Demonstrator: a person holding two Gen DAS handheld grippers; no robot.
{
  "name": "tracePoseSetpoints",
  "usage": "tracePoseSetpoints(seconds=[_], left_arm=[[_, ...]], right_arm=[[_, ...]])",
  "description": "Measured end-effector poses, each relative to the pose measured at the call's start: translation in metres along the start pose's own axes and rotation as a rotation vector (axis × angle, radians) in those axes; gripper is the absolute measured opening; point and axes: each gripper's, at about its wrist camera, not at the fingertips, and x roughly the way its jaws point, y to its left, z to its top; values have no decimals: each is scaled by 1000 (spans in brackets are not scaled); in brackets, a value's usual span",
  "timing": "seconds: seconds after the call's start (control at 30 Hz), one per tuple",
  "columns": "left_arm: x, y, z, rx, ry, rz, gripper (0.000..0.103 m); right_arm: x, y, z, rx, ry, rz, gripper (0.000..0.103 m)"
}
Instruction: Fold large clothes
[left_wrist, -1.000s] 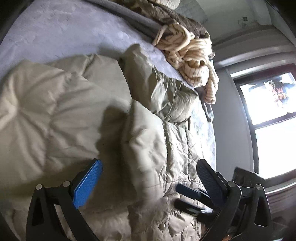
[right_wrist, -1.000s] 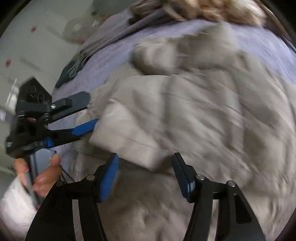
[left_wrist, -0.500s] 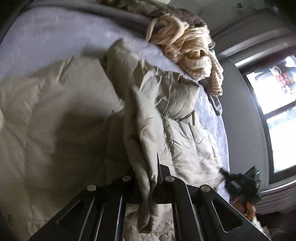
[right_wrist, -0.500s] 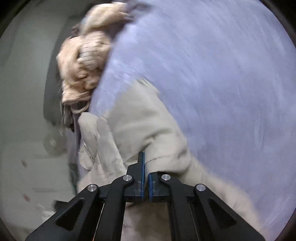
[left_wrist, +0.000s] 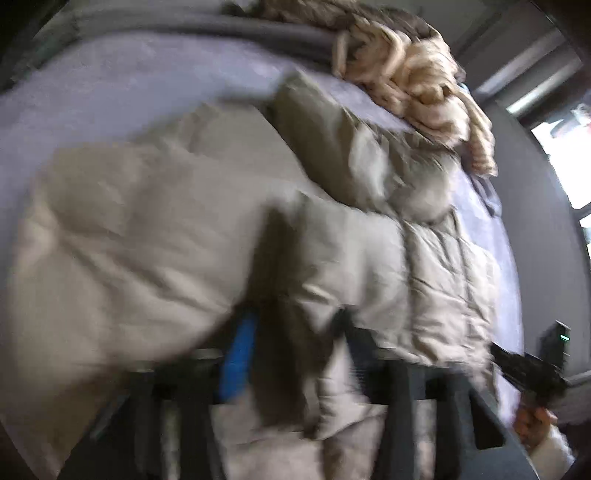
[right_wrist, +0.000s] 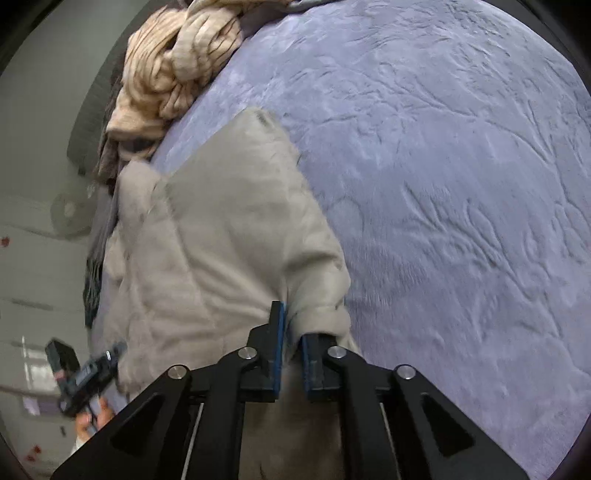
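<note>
A beige padded jacket (left_wrist: 177, 229) lies crumpled on a lilac bed cover (left_wrist: 110, 85). The left wrist view is blurred. My left gripper (left_wrist: 291, 339) has its jaws apart with a fold of the jacket lying between and over them. In the right wrist view my right gripper (right_wrist: 291, 339) has its jaws slightly parted with a bunched edge of the jacket (right_wrist: 221, 240) still between the pads. The left gripper also shows in the right wrist view (right_wrist: 85, 373), and the right gripper shows at the right edge of the left wrist view (left_wrist: 532, 369).
A heap of cream knitted and striped clothes (left_wrist: 413, 74) lies at the far end of the bed, also in the right wrist view (right_wrist: 173, 70). The bed cover (right_wrist: 443, 184) stretches wide to the right of the jacket. A bright window (left_wrist: 569, 147) is at right.
Both grippers closed on the jacket half a second ago. Now the left jaws have opened wide and the right jaws have parted slightly. The jacket has shifted and spread on the bed.
</note>
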Motion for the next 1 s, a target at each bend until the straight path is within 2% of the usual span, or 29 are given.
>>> tracePoseSetpoints(seconds=[0.07, 0.1, 0.13, 0.2, 0.27, 0.37, 0.43, 0.47, 0.5, 0.53, 0.57, 0.6, 0.67, 0.73, 0.77, 0.8, 0.87, 0.97, 1.0], left_arm=[[-16, 4, 2, 23, -38, 22, 60], [-23, 6, 3, 30, -50, 25, 57], [-29, 5, 4, 36, -61, 21, 48], [-34, 2, 8, 59, -56, 4, 36], [-35, -6, 11, 89, -54, -23, 36], [-23, -33, 13, 135, -48, -53, 36], [-10, -43, 11, 140, -24, -45, 36], [-2, -45, 9, 138, -8, -23, 36], [8, -44, 7, 136, 12, 5, 36], [15, -42, 4, 137, 24, 30, 36], [18, -40, 0, 139, 26, 45, 36], [19, -38, -2, 141, 25, 51, 36], [20, -34, -5, 139, 23, 52, 36], [23, -34, -7, 143, 27, 53, 36], [24, -34, -9, 150, 28, 56, 36], [26, -36, -10, 160, 28, 64, 36], [27, -40, -11, 176, 26, 88, 36], [22, -40, -12, 171, 24, 104, 36], [19, -43, -11, 161, 16, 117, 36]], right_arm=[[-10, 7, -6, -17, 34, -22, 58], [-20, 13, -10, -34, 19, -25, 66], [-35, 19, -12, -62, -22, -26, 67], [-60, 25, -10, -96, -113, -23, 66], [-62, 15, 9, -35, -151, 18, 66], [-23, -7, 50, 150, -97, 161, 66], [10, -25, 66, 290, -43, 235, 66], [22, -27, 70, 337, -24, 279, 59], [31, -28, 73, 375, -8, 327, 45], [37, -24, 77, 379, 6, 370, 13], [37, -13, 81, 342, 1, 375, 11], [35, -2, 86, 278, -17, 346, 10], [30, 19, 93, 107, -33, 202, 10], [41, 29, 97, -38, -24, -5, 10], [47, 30, 99, -78, -26, -74, 9], [50, 30, 98, -106, -30, -118, 9], [46, 29, 94, -102, -56, -146, 7], [22, 40, 77, -123, -119, -252, 8], [10, 46, 68, -151, -142, -261, 8]])
